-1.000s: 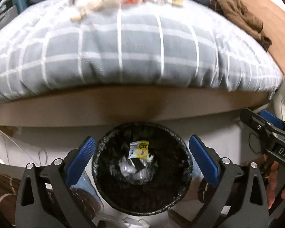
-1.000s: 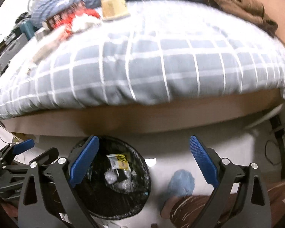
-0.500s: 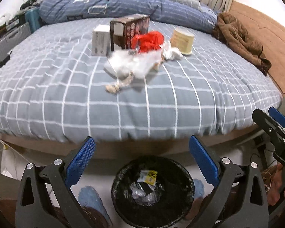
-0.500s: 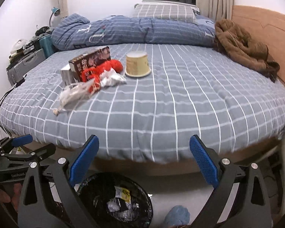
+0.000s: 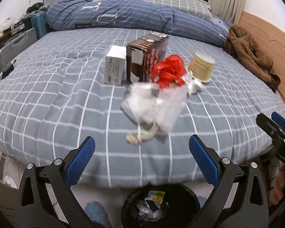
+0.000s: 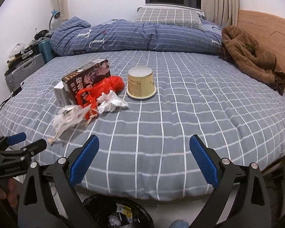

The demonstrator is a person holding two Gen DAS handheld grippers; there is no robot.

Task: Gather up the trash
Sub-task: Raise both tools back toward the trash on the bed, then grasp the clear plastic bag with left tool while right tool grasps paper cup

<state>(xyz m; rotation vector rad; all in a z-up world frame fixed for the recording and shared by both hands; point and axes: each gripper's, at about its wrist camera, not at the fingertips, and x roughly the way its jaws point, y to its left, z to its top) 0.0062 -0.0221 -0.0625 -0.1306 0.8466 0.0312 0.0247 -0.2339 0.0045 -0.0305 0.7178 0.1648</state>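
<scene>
Bedroom with a checked bed (image 5: 47, 98): we see the trash near its front edge. Our left gripper (image 5: 141, 163), wide open and empty, faces the clear bag (image 5: 155, 102) directly ahead; the right gripper (image 6: 144, 163), also open and empty, has the bag (image 6: 66, 118) off to its left.

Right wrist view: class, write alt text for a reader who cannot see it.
Trash lies on a grey checked bed: a dark box, red bag, white tissue, clear wrapper and upturned paper cup. The right gripper is open and empty.

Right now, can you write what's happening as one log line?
left gripper: open | right gripper: open | clear bag: on bed | bin: below
</scene>
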